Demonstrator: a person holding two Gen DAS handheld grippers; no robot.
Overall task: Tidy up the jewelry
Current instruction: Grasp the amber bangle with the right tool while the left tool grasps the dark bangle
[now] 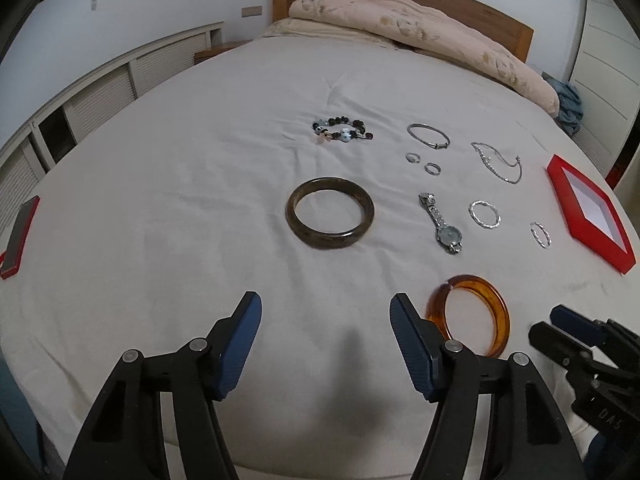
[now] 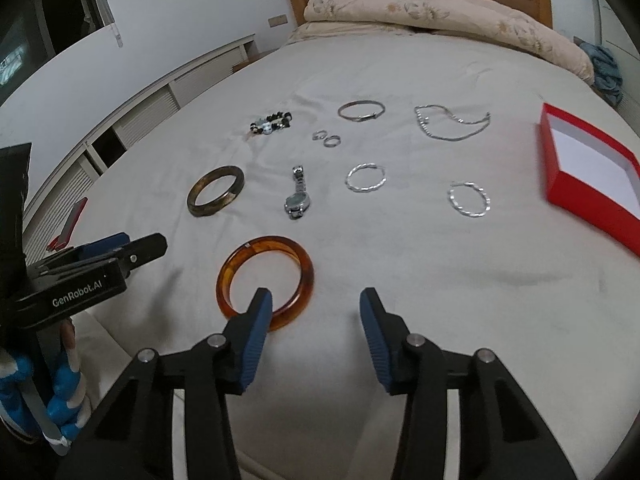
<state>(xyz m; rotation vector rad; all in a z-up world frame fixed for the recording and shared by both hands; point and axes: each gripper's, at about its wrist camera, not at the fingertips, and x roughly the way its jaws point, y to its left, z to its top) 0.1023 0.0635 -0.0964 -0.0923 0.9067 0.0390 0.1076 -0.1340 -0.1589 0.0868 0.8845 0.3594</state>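
bed (image 1: 200,160): white sheet, jewelry spread out
amber bangle (image 2: 265,282): nearest
left gripper (image 1: 326,316): spread, empty
right gripper (image 2: 316,300): spread, empty

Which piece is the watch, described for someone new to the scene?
Start at the open red box on the right edge of the bed and go left past two twisted silver hoops. The watch lies there, right of the dark bangle. It alone has a round dial on a metal link strap.

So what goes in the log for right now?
right tool: open, by amber bangle | left tool: open, empty | red box: empty
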